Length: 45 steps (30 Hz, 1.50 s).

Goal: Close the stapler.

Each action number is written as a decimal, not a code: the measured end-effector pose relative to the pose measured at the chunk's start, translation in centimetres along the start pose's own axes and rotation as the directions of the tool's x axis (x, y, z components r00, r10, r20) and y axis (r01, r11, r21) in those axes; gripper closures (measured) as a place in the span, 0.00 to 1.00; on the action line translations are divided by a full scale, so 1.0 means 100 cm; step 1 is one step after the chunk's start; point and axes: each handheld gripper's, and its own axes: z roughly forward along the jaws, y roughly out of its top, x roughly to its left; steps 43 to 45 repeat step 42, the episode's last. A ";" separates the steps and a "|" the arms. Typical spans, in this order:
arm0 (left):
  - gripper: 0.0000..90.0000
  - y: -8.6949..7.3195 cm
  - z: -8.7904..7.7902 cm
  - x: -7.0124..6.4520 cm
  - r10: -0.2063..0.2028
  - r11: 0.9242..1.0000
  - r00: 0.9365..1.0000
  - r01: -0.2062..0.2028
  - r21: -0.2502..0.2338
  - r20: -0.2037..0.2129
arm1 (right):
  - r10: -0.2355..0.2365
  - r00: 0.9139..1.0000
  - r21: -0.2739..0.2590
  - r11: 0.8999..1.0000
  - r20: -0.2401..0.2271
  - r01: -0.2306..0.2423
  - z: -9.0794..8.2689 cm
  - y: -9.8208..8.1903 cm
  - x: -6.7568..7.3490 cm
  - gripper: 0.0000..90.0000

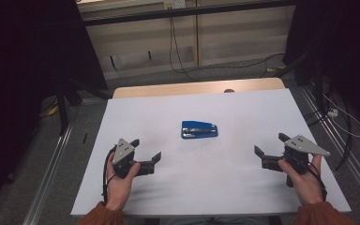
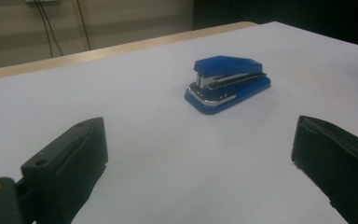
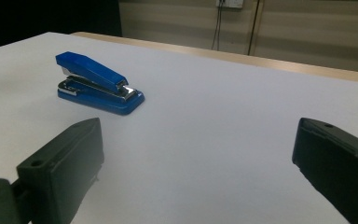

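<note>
A blue stapler (image 1: 199, 130) with a chrome inner part lies flat near the middle of the white table top (image 1: 215, 187). My left gripper (image 1: 146, 148) rests low at the near left, open, nothing between its jaws. In the left gripper view the stapler (image 2: 228, 84) sits ahead and slightly right of the open left gripper (image 2: 200, 140). My right gripper (image 1: 270, 143) is at the near right, also open and holding nothing. From the right gripper view the stapler (image 3: 98, 84) lies ahead to the left of the right gripper (image 3: 196, 140), well apart from it.
A bare wooden strip (image 1: 197, 88) runs along the table's far edge. Beyond it black cables (image 1: 176, 51) hang down a pale wall and trail over the floor. Dark stands and metal floor rails (image 1: 51, 164) flank the table on both sides.
</note>
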 end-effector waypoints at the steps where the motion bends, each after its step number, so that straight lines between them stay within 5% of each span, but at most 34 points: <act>1: 0.04 -0.001 -0.001 0.000 -0.002 1.000 1.000 0.002 0.000 -0.003 | -0.001 1.000 -0.001 1.000 0.007 0.001 -0.002 -0.001 0.000 0.02; 18: 0.04 -0.017 -0.028 0.004 -0.012 1.000 0.999 0.012 0.008 -0.046 | -0.003 0.999 -0.018 1.000 0.052 0.004 -0.032 -0.013 -0.005 0.04; 21: 0.04 -0.018 -0.034 0.007 -0.019 1.000 0.998 0.018 -0.020 -0.065 | 0.016 0.998 -0.036 0.999 0.068 -0.013 -0.040 -0.015 -0.007 0.04; 24: 0.04 -0.021 -0.038 0.007 -0.007 1.000 0.998 0.008 0.011 -0.066 | 0.010 0.997 -0.043 0.999 0.081 -0.007 -0.044 -0.019 -0.009 0.04; 33: 0.04 -0.021 -0.042 0.006 -0.009 1.000 0.997 0.007 -0.029 -0.081 | 0.012 0.999 -0.037 0.999 0.052 -0.010 -0.041 -0.022 -0.004 0.03; 45: 0.04 -0.021 -0.038 0.007 -0.016 1.000 0.998 0.016 -0.002 -0.065 | 0.026 0.999 -0.033 0.999 0.044 -0.025 -0.036 -0.022 -0.005 0.03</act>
